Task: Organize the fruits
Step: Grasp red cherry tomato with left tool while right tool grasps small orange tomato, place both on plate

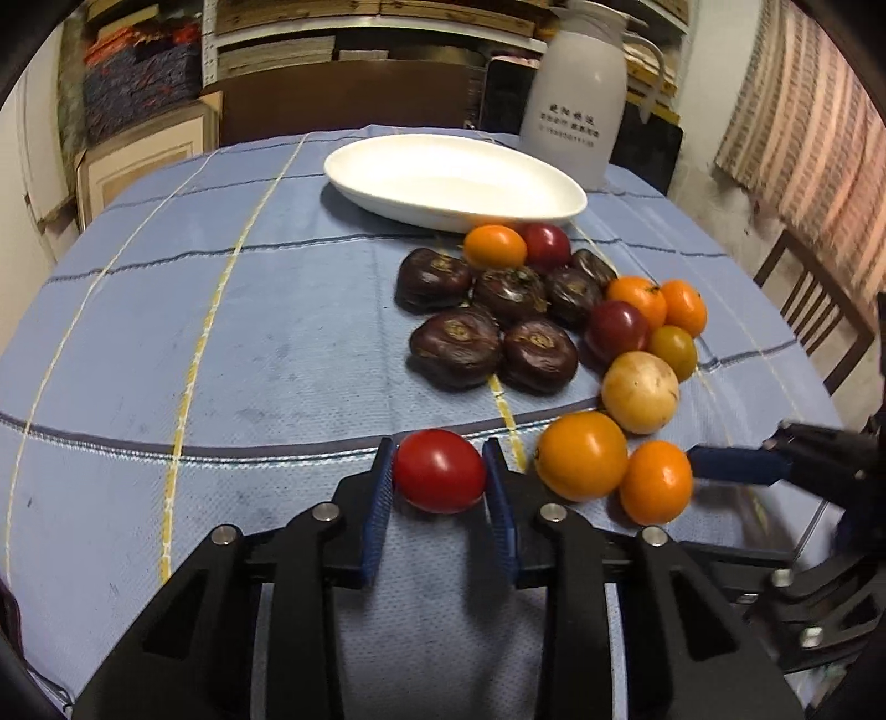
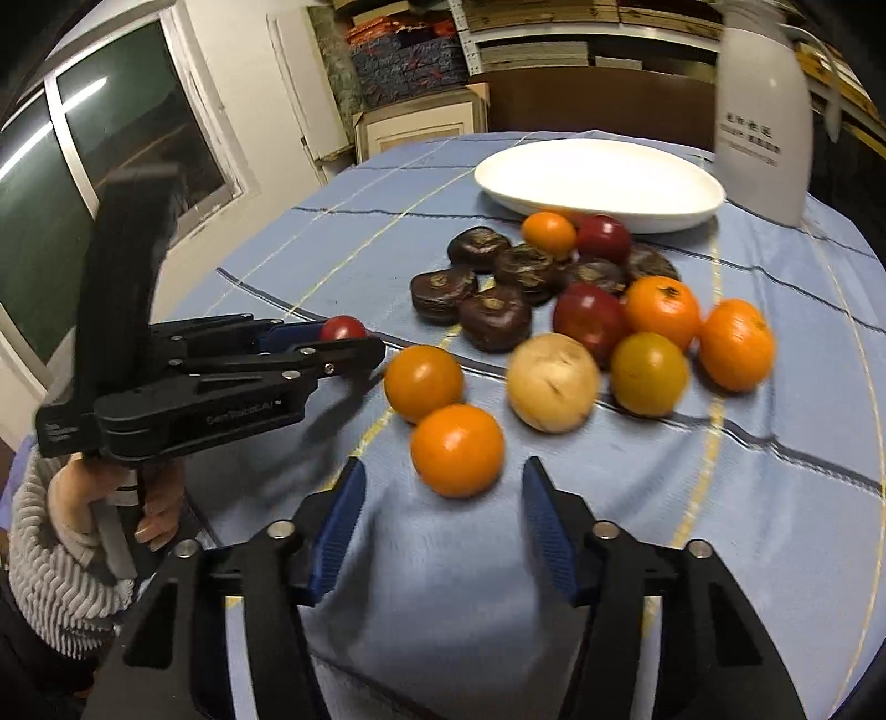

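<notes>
The left gripper (image 1: 439, 471) pinches a red tomato (image 1: 439, 471) at lower centre; the right gripper (image 2: 443, 498) is spread around an orange fruit (image 2: 457, 450). Chinese lettering, unreadable, marks the white jug (image 1: 581, 94) upper right. A blue checked tablecloth (image 1: 221, 332) covers the table; shelves (image 1: 376, 33) stand behind.

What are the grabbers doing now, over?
Left gripper shut on red tomato. Right gripper open, around an orange. Plate empty, path clear.

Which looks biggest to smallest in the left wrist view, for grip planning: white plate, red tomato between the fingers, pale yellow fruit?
1. White plate.
2. Red tomato and pale yellow fruit: alike; the tomato is nearer, so unsure.
</notes>
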